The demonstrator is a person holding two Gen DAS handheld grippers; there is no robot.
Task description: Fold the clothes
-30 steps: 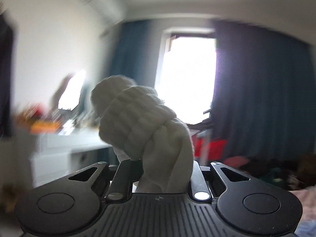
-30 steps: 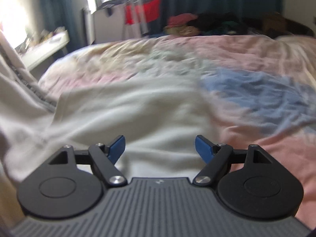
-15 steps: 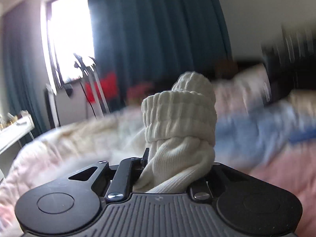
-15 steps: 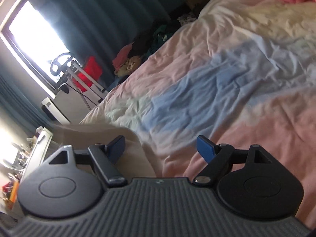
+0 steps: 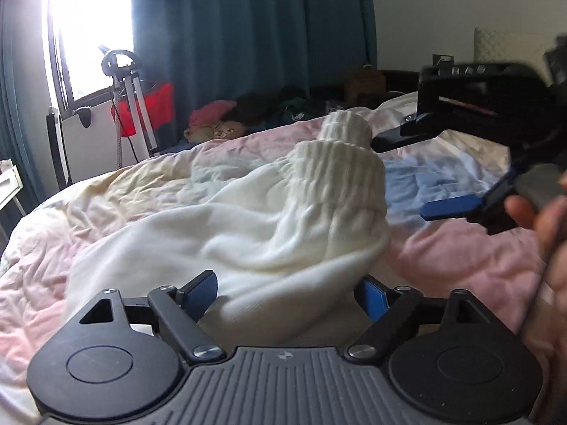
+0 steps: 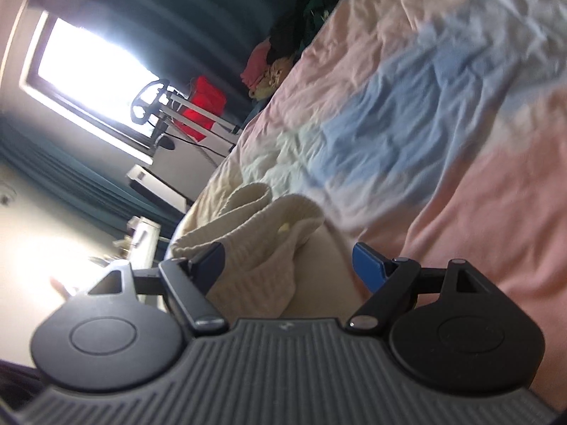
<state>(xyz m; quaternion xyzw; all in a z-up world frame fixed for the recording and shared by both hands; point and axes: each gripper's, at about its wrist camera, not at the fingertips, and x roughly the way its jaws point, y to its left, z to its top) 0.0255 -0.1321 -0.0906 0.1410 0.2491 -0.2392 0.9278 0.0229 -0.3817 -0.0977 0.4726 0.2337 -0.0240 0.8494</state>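
White knit sweater (image 5: pixel 248 226), soft, limp and light, lies on bed (image 5: pixel 460 248); ribbed cuffs (image 5: pixel 340 173) offer firm hold. Left gripper (image 5: pixel 287 292) and right gripper (image 6: pixel 288 264): jaws wide, empty.

a rumpled pastel duvet (image 5: pixel 443 248) in pink, blue and cream covers the bed. teal curtains (image 5: pixel 248 35) hang beside a bright window (image 5: pixel 92 24). a red bag (image 5: pixel 156 106) hangs on a metal stand (image 5: pixel 127 81), with heaped clothes (image 5: pixel 248 117) nearby.

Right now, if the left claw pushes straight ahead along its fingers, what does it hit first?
Most likely the white sweater: its ribbed cuff is bunched directly ahead of the open left claw, on the bed. Depth is unclear, but nothing else intervenes.
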